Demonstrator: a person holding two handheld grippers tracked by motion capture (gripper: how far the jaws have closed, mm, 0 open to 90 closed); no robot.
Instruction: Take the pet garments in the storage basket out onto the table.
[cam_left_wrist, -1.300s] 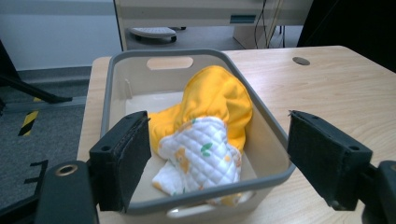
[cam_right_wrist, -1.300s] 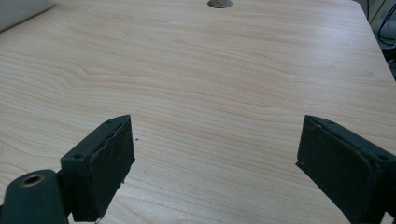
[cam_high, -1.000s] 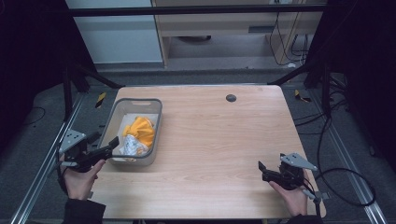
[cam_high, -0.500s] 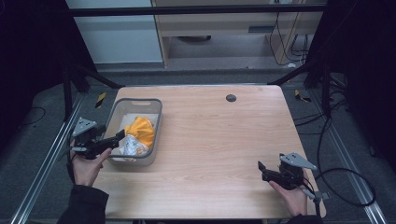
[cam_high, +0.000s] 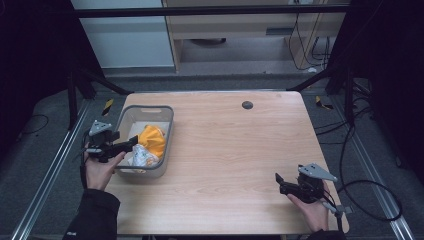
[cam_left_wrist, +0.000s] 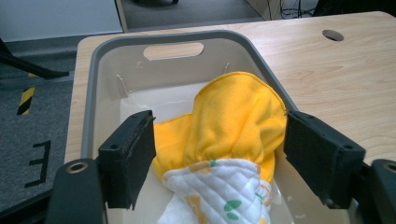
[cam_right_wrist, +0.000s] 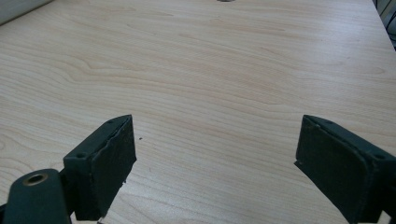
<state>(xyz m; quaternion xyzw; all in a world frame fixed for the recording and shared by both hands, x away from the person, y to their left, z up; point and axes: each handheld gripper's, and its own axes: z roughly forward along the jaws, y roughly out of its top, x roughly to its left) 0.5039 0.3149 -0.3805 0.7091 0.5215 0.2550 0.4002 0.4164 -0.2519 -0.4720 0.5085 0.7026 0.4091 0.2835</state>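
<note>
A grey plastic bin (cam_high: 123, 119) stands on the left part of the wooden table (cam_high: 235, 150). Inside lie a yellow cloth (cam_high: 153, 140) and a white quilted cloth with a printed pattern (cam_high: 139, 158). My left gripper (cam_high: 132, 142) reaches over the bin's left rim, open, its tips just above the cloths. In the left gripper view the jaws stand wide on either side of the yellow cloth (cam_left_wrist: 233, 116) and the quilted cloth (cam_left_wrist: 215, 196), touching neither. My right gripper (cam_high: 278, 182) rests open near the table's front right, with bare wood (cam_right_wrist: 210, 70) between its jaws.
A small round hole (cam_high: 247, 104) sits in the table near the far edge. The bin (cam_left_wrist: 187, 36) has a handle slot in its far wall. Dark frame posts and cables surround the table on the floor.
My left gripper has moved forward along the bin's left side, and its tips now reach over the rim above the cloths. The right gripper has not moved.
</note>
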